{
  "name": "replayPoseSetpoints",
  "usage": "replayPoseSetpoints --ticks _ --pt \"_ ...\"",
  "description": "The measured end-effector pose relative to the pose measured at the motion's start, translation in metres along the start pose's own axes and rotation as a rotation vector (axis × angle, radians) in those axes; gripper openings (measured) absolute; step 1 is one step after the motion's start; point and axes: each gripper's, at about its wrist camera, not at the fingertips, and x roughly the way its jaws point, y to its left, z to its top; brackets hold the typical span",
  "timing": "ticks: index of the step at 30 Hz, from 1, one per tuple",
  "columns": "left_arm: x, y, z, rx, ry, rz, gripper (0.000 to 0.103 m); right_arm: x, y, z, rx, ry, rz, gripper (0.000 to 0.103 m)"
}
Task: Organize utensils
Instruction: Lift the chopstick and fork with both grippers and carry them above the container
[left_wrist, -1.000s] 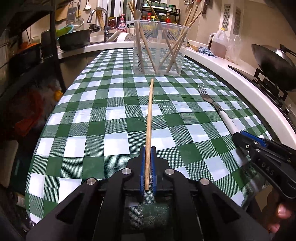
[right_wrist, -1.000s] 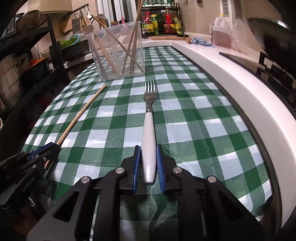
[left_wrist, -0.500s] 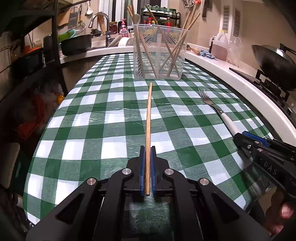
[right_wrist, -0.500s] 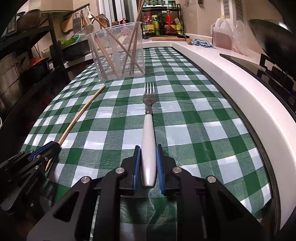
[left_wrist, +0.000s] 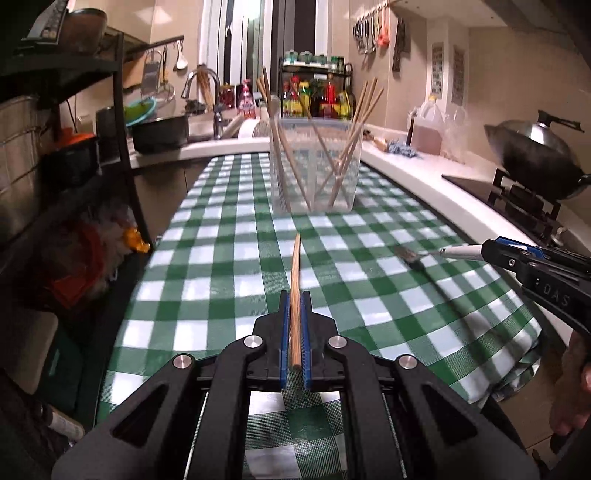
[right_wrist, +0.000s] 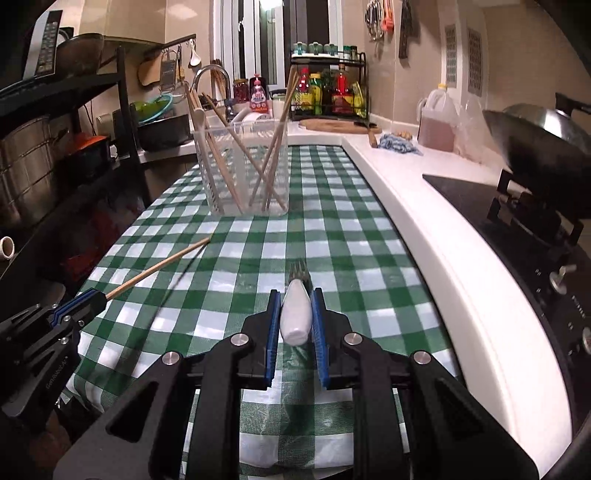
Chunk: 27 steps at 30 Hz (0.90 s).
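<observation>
A green checked tablecloth (left_wrist: 229, 280) covers the kitchen table beside a white counter (right_wrist: 424, 221). The left gripper (left_wrist: 294, 321) clamps a wooden chopstick (left_wrist: 295, 273) and the right gripper (right_wrist: 294, 321) a white-handled fork (right_wrist: 294, 314), both angled down above the cloth.

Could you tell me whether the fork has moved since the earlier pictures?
Yes. The fork, clamped in the right gripper, has lifted off the checked tablecloth; its tines now hang clear of the cloth.

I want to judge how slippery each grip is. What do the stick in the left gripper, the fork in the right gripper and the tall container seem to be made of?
Stick: looks like bare wood or bamboo, tan and matte.
Fork: glossy white handle, probably plastic or ceramic; dull grey metal tines.
Container: clear plastic, see-through and faintly ribbed.
</observation>
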Motion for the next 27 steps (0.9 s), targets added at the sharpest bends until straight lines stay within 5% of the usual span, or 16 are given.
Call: replayPoseSetpoints --ticks 17,27 --pt "-0.033 0.015 0.072 0.029 -0.119 -0.032 0.005 -0.022 -0.001 0.045 -0.044 -0.058 0.062 0.017" --pt "-0.023 0.03 0.144 0.019 -0.03 -0.147 0.005 -0.021 0.002 0.09 -0.043 -0.07 0.131 0.016"
